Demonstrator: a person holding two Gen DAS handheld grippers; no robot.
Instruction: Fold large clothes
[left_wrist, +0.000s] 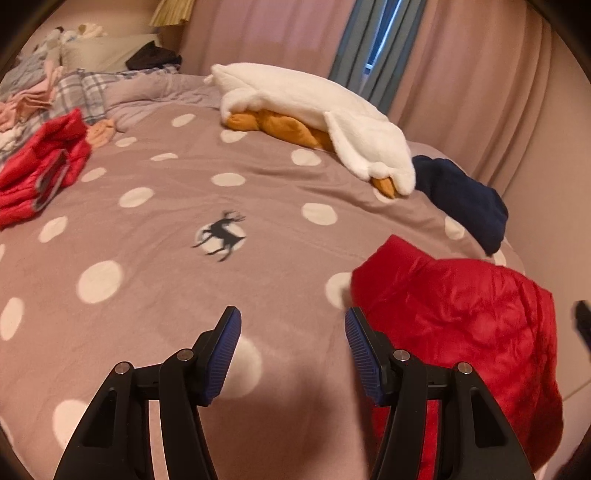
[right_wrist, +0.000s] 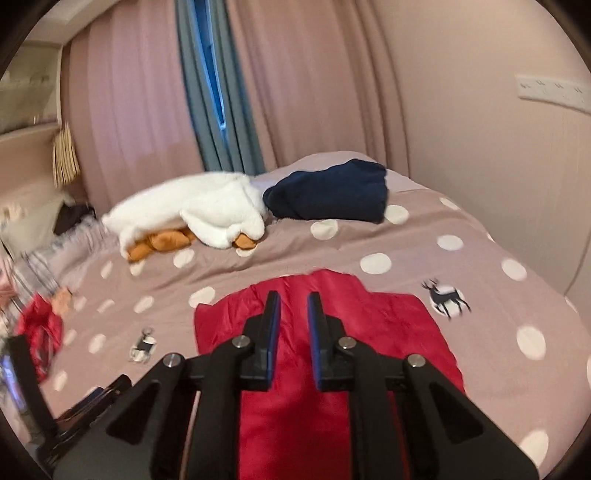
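While my left gripper (left_wrist: 293, 354) hangs with fingers spread wide and empty over the mauve polka-dot duvet (left_wrist: 155, 295), the folded red quilted puffer jacket (left_wrist: 461, 317) lies just to its right. My right gripper (right_wrist: 293, 332) hovers above that jacket, fingers narrowly parted, seemingly gripping nothing.

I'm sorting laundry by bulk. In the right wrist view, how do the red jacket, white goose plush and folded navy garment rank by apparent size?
1. Red jacket, though it lies nearest the camera, which inflates it.
2. White goose plush.
3. Navy garment, farthest back, so its true bulk is unsure.
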